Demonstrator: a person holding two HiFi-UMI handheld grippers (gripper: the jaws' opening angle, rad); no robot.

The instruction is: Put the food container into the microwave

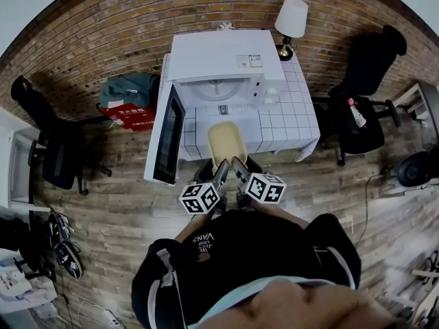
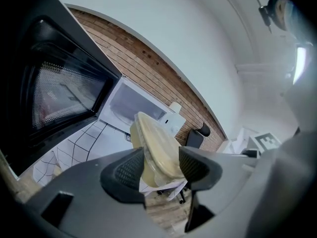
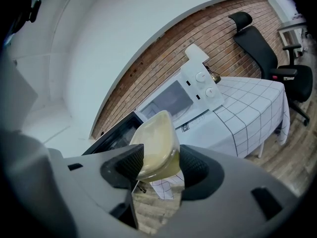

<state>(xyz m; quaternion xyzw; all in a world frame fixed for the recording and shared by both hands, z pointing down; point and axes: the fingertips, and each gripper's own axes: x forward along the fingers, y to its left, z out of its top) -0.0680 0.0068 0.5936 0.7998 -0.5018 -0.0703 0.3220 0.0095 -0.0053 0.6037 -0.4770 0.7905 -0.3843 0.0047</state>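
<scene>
A pale yellow food container point(image 1: 227, 143) hangs in front of the white microwave point(image 1: 223, 67), over the tiled table's near edge. Both grippers hold its near rim. My left gripper point(image 1: 221, 169) is shut on the container point(image 2: 157, 148), its pads pinching the rim from both sides. My right gripper point(image 1: 238, 166) is shut on the same container point(image 3: 157, 145). The microwave's door point(image 1: 167, 134) stands swung open to the left, and its white cavity point(image 1: 218, 89) with a turntable shows behind the container. The microwave's knobs point(image 3: 204, 83) appear in the right gripper view.
The microwave sits on a table with a white checked cloth point(image 1: 291, 118). A table lamp point(image 1: 291, 20) stands at its back right corner. Black office chairs point(image 1: 363, 94) point(image 1: 48, 142) flank the table. A red box and grey bag point(image 1: 130, 101) lie on the floor at left.
</scene>
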